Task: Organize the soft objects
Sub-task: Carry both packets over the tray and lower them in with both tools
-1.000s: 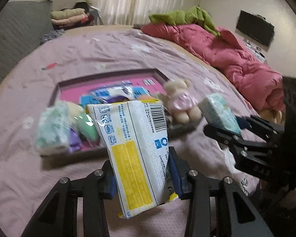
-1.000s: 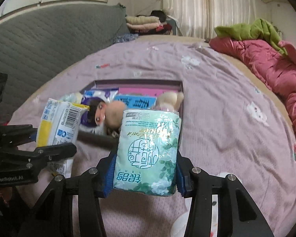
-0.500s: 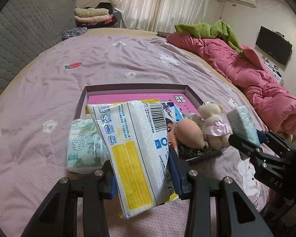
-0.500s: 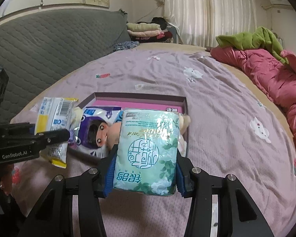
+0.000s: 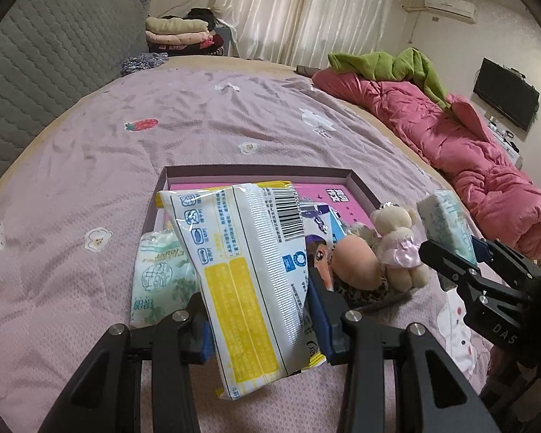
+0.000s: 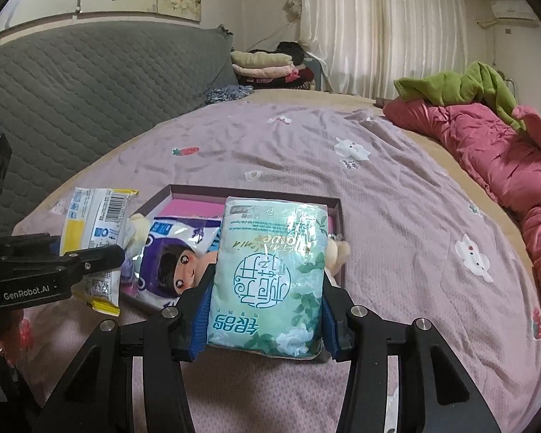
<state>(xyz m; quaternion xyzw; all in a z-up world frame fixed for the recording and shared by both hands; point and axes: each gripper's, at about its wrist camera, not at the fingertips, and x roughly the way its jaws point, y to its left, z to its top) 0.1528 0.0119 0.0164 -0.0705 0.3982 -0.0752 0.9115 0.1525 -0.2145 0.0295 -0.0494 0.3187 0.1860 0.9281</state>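
Presently both packs look light, soft and slick-wrapped; a mid-body pinch across the narrow sides suits them. Left gripper (image 5: pixel 258 319) is clamped on the white-and-yellow pack (image 5: pixel 245 274), jaws partly apart, pack tilted toward 11 o'clock. Right gripper (image 6: pixel 267 319) is clamped on the green tissue pack (image 6: pixel 270 274), held upright. Both hang just short of the purple tray (image 5: pixel 256 172), which lies toward 12 o'clock.
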